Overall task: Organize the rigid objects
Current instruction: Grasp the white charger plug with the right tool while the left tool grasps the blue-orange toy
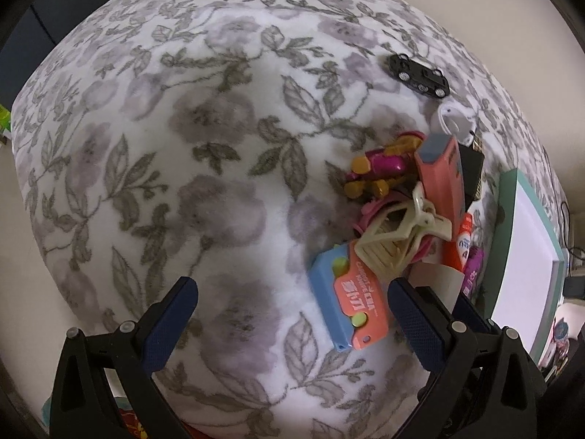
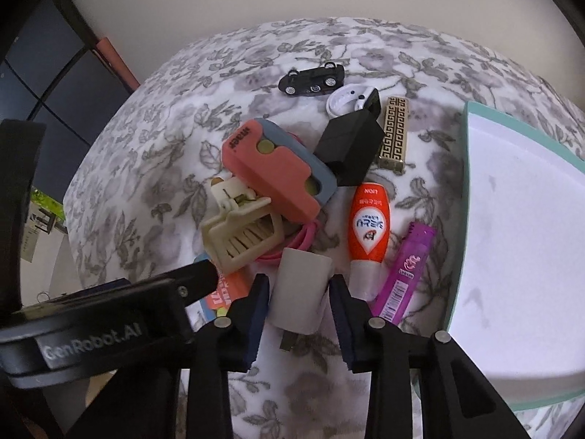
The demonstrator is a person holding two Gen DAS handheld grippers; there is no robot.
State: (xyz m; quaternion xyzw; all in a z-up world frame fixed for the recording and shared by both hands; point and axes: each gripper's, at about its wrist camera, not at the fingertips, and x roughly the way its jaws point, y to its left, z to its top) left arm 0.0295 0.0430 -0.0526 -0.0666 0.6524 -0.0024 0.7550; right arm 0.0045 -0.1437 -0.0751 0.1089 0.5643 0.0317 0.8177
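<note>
A pile of small rigid objects lies on a floral blanket [image 1: 226, 117]. My right gripper [image 2: 298, 292] is shut on a white plug-like block [image 2: 299, 292] at the pile's near edge. Behind it lie a cream hair claw [image 2: 243, 234], a pink and grey case [image 2: 278, 168], a black box [image 2: 347, 146], an orange glue bottle [image 2: 369, 226], a purple lighter [image 2: 409, 270] and a gold lighter [image 2: 393, 131]. My left gripper [image 1: 292, 307] is open over bare blanket, its right finger beside a blue and orange case [image 1: 347, 303].
A teal box with a white inside [image 2: 512, 237] stands at the right; it also shows in the left wrist view [image 1: 526, 241]. A black toy car [image 2: 312, 78] and a white round lid [image 2: 347, 98] lie at the far side. A pink toy [image 1: 384, 168] lies in the pile.
</note>
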